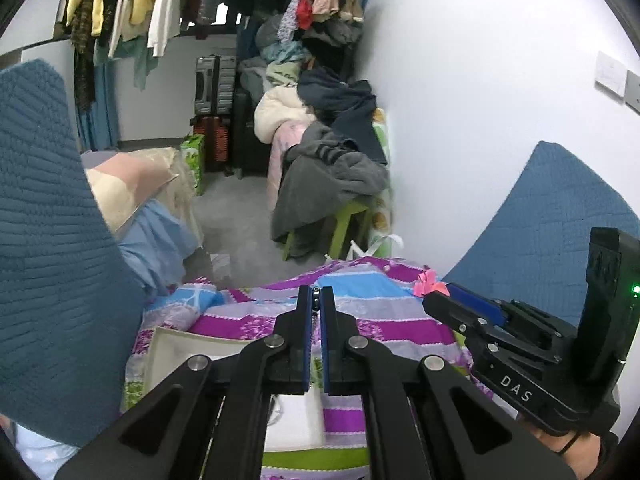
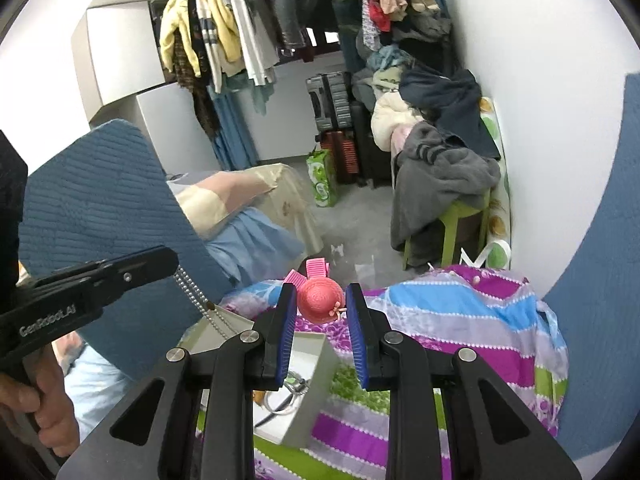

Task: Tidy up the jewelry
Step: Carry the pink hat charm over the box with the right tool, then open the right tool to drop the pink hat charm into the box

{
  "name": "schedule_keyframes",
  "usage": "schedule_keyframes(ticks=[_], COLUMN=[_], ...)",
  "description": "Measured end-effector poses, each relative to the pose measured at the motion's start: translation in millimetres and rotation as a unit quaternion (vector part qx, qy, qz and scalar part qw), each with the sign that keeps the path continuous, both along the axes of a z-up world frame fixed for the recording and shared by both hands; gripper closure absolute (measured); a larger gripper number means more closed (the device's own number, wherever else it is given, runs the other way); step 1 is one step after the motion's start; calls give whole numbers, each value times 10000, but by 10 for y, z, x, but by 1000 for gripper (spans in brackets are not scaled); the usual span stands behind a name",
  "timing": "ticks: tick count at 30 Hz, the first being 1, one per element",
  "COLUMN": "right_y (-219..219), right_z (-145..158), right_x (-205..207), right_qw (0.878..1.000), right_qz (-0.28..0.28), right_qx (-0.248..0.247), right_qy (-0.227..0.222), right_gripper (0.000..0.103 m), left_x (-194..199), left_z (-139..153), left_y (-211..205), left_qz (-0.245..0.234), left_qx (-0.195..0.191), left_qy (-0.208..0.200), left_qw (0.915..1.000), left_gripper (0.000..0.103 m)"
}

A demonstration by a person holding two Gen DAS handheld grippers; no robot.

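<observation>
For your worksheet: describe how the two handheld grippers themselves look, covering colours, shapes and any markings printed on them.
Both grippers are matt black linkage frames with silver round pivot pins and two flat fingers faced with ribbed blue pads. The left gripper bears white lettering "GenRobot_AI" on its side; the right gripper bears "DAS" and a small green light on its upright black box. A thin black band circles the right wrist.

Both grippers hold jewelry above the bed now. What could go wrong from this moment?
1. The left gripper pinches the bead chain only at its tips; the long hanging part may swing and catch on the rim of the white box.
2. The right gripper holds the round pink hat clip by its curved sides, so it might slip out and drop onto the patterned bedcover.
</observation>
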State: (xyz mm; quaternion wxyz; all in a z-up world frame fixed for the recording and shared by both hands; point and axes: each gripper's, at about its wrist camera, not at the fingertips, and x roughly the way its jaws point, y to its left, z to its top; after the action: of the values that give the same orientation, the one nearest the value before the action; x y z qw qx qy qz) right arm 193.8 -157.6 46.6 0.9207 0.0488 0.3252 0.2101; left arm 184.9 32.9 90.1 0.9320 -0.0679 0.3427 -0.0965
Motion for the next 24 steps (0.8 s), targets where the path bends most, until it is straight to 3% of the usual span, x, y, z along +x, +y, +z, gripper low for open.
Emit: schedule_keyframes(ticks=[14,22,24], right_y=[671,876,945], right_z=[-855,-1302,-1389], right_x=[17,56,80], right_qw=[9960,9910,9896], right_qz=[361,427,453], right_qx=[-375,-604,-636], right_qy=[721,1113,1205], right_gripper=[80,80,80], left_x=[22,120,150], left_z=[-1072,-1667,-1814], left_y=[716,928,951], left_qz=[298,302,336], left_qx=[-42,-154,-33], left_qy=[781,1215,1316], left_qw=[9965,9920,9907], left_gripper=[102,101,101])
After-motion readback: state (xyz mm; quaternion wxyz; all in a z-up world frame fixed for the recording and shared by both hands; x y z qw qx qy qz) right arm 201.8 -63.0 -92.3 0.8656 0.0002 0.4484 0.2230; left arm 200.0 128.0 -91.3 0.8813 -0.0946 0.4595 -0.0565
